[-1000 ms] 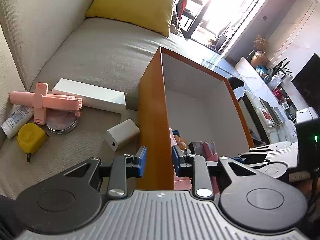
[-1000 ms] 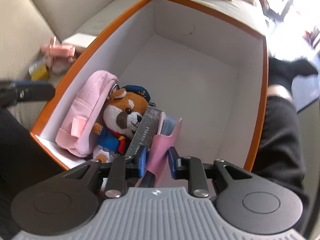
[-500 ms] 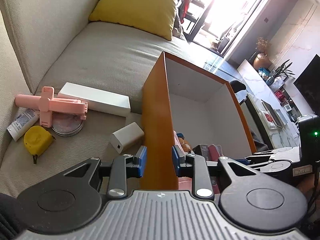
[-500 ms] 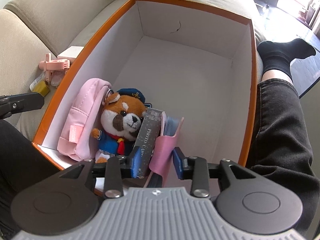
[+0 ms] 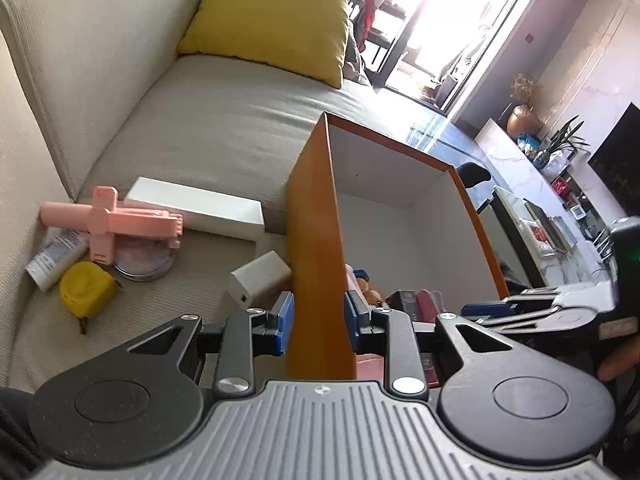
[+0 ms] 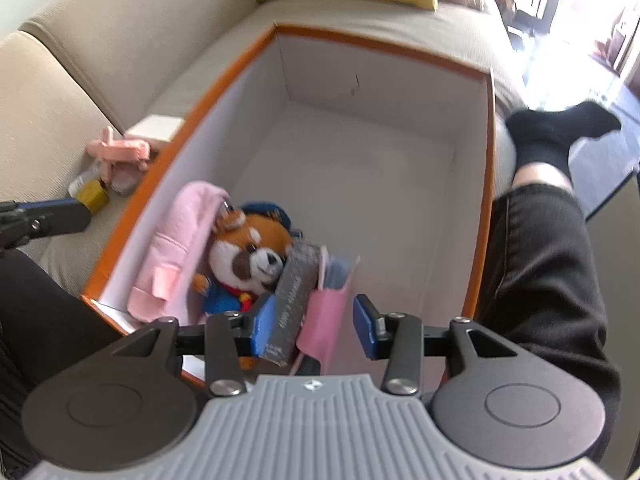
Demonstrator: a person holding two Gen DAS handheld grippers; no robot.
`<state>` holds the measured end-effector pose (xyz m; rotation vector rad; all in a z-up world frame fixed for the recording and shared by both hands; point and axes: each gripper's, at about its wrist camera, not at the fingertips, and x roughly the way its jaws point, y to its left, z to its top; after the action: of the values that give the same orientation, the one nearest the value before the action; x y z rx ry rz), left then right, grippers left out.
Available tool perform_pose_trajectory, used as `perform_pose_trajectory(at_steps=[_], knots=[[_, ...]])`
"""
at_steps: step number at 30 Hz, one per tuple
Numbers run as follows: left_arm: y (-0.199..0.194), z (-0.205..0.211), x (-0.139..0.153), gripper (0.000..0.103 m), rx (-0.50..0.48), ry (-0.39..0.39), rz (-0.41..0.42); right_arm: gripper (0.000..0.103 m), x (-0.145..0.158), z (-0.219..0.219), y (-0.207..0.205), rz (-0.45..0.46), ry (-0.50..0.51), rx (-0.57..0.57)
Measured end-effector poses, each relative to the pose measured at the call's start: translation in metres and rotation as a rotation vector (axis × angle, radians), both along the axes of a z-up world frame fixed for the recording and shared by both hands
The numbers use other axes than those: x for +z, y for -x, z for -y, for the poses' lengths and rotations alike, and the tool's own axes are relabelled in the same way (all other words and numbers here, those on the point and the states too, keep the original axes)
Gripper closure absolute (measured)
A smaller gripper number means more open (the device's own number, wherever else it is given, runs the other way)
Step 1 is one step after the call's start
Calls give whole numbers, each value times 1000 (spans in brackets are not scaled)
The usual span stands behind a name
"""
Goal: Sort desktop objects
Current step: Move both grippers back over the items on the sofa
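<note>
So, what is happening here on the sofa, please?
A person is sorting small things into an orange box on a sofa. The left gripper clamps the box's side wall. The right gripper is opening over a pink card holder standing beside a grey book, a plush toy and a pink pouch. A yellow tape measure, a pink tool and two white boxes wait outside.
</note>
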<state>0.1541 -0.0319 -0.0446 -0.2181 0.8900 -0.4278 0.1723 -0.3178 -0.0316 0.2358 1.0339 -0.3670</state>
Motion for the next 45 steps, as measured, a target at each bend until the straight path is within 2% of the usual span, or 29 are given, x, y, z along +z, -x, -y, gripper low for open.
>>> perform_pose_trajectory(at_steps=[5,8,10,13,16,18,19,21,23,26,27,28,30,32,34,36,41,45], knots=[[6,-12,8,73,7,-58,26,57,21,-12,-3,121,31,79],[9,-25,11,73,18,-112,38,44,30,-22,-10,218,43,166],[10,-35,13,73,35,-143,43,29,33,-31,-18,268,67,218],[6,-54,12,72,77,-172,35,28,41,-43,-33,283,98,297],[-1,-73,8,68,113,-200,14,28,41,-52,-58,258,73,358],[-8,-83,2,60,120,-220,-6,29,38,-59,-74,245,49,395],[-12,-87,-2,52,119,-229,-15,30,37,-63,-82,233,40,409],[-21,-97,-10,52,121,-239,-41,32,30,-70,-101,200,12,434],[-32,-106,-19,51,134,-244,-69,35,21,-73,-124,139,-42,412],[-48,-123,-33,47,165,-215,-115,35,2,-67,-157,65,-166,321],[-53,-129,-37,46,180,-203,-127,32,-2,-69,-165,61,-160,304],[-58,-134,-40,45,192,-198,-134,24,-3,-74,-172,63,-105,287],[-67,-143,-47,44,209,-209,-138,26,-6,-79,-185,73,-65,298],[-76,-145,-51,44,208,-260,-127,27,-15,-81,-200,17,-138,285],[-84,-141,-55,44,167,-330,-101,32,-25,-84,-210,-15,-188,270],[-92,-135,-59,44,127,-394,-84,34,-35,-88,-221,-54,-181,269],[-112,-130,-70,44,54,-426,-120,35,-56,-81,-238,-117,-225,209],[-129,-120,-82,44,13,-524,-131,35,-62,-76,-242,-136,-239,187]])
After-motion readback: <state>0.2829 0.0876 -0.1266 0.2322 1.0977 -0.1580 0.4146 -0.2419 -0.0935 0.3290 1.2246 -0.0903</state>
